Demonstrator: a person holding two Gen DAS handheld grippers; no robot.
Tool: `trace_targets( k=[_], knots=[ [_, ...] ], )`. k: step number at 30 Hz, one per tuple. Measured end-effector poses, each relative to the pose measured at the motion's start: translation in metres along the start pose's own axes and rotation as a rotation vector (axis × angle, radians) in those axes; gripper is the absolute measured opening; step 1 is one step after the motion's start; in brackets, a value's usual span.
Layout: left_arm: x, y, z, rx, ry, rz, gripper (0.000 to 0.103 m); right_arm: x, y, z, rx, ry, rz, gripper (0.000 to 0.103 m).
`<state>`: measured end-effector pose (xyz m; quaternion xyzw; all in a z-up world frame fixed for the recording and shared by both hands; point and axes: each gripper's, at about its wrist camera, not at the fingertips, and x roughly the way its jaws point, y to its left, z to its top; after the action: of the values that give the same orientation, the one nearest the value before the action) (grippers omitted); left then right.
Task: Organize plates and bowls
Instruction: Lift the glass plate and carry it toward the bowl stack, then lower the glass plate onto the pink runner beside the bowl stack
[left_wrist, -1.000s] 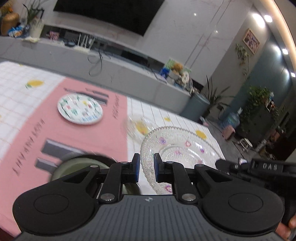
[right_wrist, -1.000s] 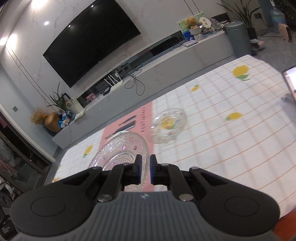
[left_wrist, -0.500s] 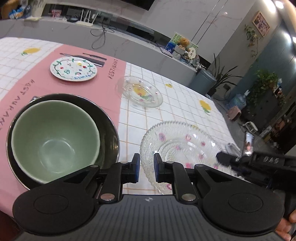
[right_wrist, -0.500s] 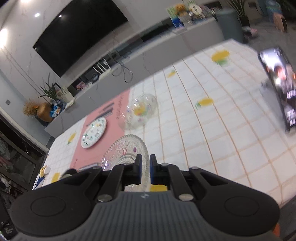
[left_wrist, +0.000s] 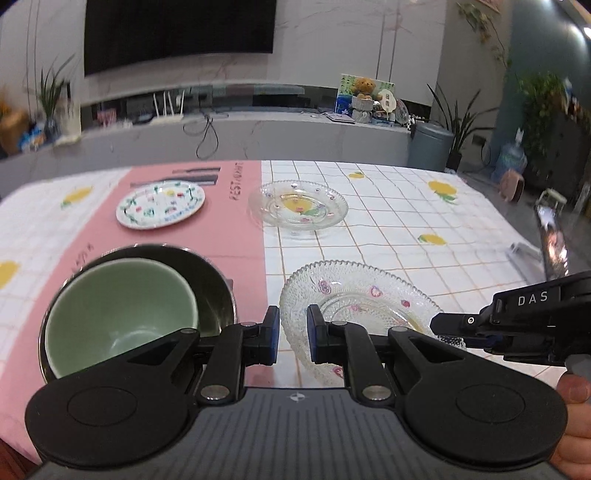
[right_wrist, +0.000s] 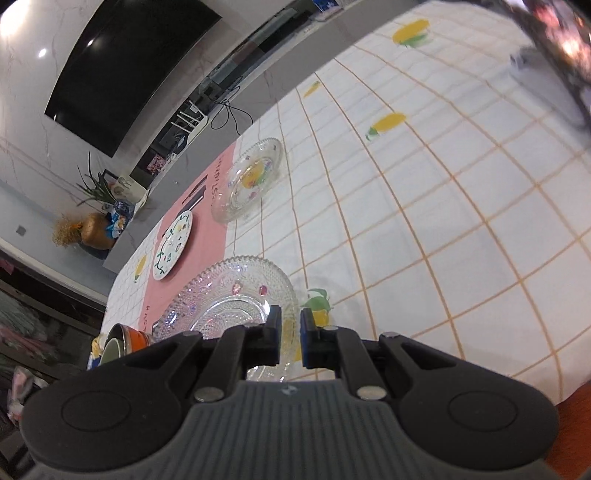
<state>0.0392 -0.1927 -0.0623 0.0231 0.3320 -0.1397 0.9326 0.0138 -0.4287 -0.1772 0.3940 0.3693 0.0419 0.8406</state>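
A large clear glass plate (left_wrist: 354, 295) with pink dots sits near the table's front edge; in the right wrist view (right_wrist: 236, 295) my right gripper (right_wrist: 290, 341) is shut on its rim. My left gripper (left_wrist: 292, 334) hangs just left of that plate, jaws nearly shut with nothing between them. A green bowl (left_wrist: 118, 314) sits inside a dark metal bowl (left_wrist: 212, 280) at the left. A smaller glass plate (left_wrist: 297, 208) and a white patterned plate (left_wrist: 160, 206) lie farther back.
The table has a white checked cloth with lemon prints (left_wrist: 406, 229) and a pink runner (left_wrist: 236, 229). A phone on a stand (left_wrist: 550, 240) stands at the right edge. A low TV bench (left_wrist: 221, 129) runs behind the table.
Both cameras have swung and lifted a little. The right gripper still holds the large glass plate's rim. The left gripper stays narrowly closed beside it.
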Motion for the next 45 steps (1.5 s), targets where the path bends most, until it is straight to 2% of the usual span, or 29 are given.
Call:
trace_targets(
  k=[7,8,9,10,13,15,18,20,27,31,40,45],
  knots=[
    [0.011,-0.024,-0.010,0.176,-0.036,0.065,0.014,0.014,-0.035,-0.009,0.144,0.005,0.034,0.008],
    [0.012,-0.026,-0.011,0.205,-0.052,0.063,0.014,0.014,-0.038,-0.009,0.159,0.000,0.044,0.004],
    [0.013,-0.028,-0.012,0.231,-0.059,0.059,0.007,0.013,-0.040,-0.010,0.174,-0.001,0.080,0.004],
    [0.015,-0.029,-0.012,0.242,-0.047,0.048,0.006,0.013,-0.039,-0.010,0.180,0.000,0.087,0.007],
    [0.021,-0.027,-0.014,0.230,0.007,0.022,0.006,0.014,-0.027,-0.011,0.109,0.005,0.021,0.004],
    [0.020,-0.025,-0.018,0.226,0.039,-0.006,0.008,0.015,-0.025,-0.012,0.093,0.006,0.025,0.003],
    [0.020,-0.018,-0.021,0.195,0.085,-0.044,0.009,0.015,-0.023,-0.014,0.084,0.003,0.018,0.010],
    [0.019,-0.017,-0.024,0.203,0.094,-0.048,0.009,0.014,-0.021,-0.014,0.078,-0.002,0.001,0.010],
    [0.024,-0.024,-0.035,0.287,0.133,0.055,0.004,0.021,-0.008,-0.014,0.001,-0.002,-0.053,0.005],
    [0.025,-0.023,-0.040,0.327,0.136,0.099,0.004,0.025,-0.005,-0.014,-0.003,0.012,-0.048,0.004],
    [0.021,0.000,-0.043,0.335,0.137,0.122,0.004,0.042,0.017,-0.021,-0.040,0.056,-0.043,0.004],
    [0.021,0.023,-0.039,0.304,0.127,0.141,0.004,0.050,0.028,-0.032,0.012,0.054,-0.048,0.004]
  ],
)
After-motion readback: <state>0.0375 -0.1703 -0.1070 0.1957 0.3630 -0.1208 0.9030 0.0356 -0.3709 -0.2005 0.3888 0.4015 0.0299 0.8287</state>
